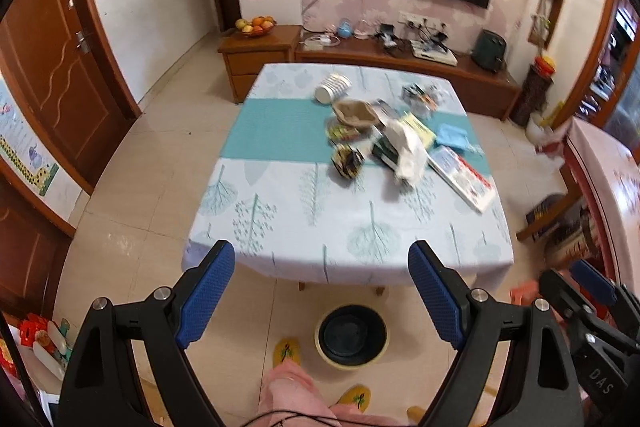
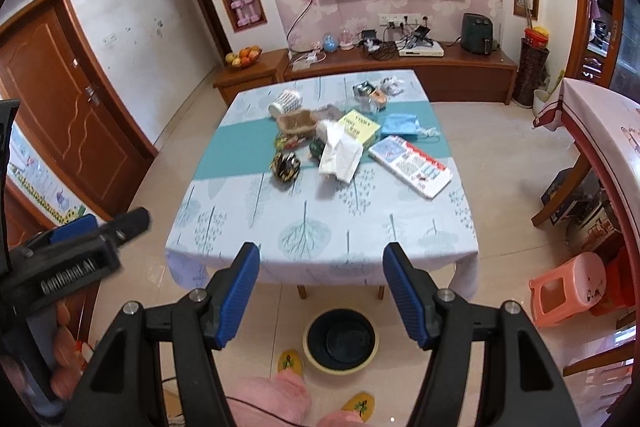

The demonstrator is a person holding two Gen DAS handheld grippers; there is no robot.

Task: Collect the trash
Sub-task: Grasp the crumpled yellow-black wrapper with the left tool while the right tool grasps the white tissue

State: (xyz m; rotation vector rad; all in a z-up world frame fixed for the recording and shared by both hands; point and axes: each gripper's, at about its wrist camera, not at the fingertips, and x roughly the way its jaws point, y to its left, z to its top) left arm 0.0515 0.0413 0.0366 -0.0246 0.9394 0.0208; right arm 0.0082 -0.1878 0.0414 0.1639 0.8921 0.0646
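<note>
- Both tools released, nothing between pads: left tool [image 1: 322,291], right tool [image 2: 320,287], short of the desk's [image 2: 320,251] near edge.
- Approach step: crumpled wrapper [image 2: 285,166] and tissue [image 2: 339,154] lie mid-desk; bin [image 2: 341,341] on floor below the near edge.
- Next: reach forward, grasp one item.

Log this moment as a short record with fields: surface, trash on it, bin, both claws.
surface: table with a tree-print cloth and a teal band across it
trash: crumpled dark wrapper, white tissue, tipped white cup, brown paper tray, all clustered on the far half
other items: magazine, yellow box, blue cloth
bin: black-lined bin on the floor below the near table edge
left claw: open, empty, short of the table
right claw: open, empty, short of the table
</note>
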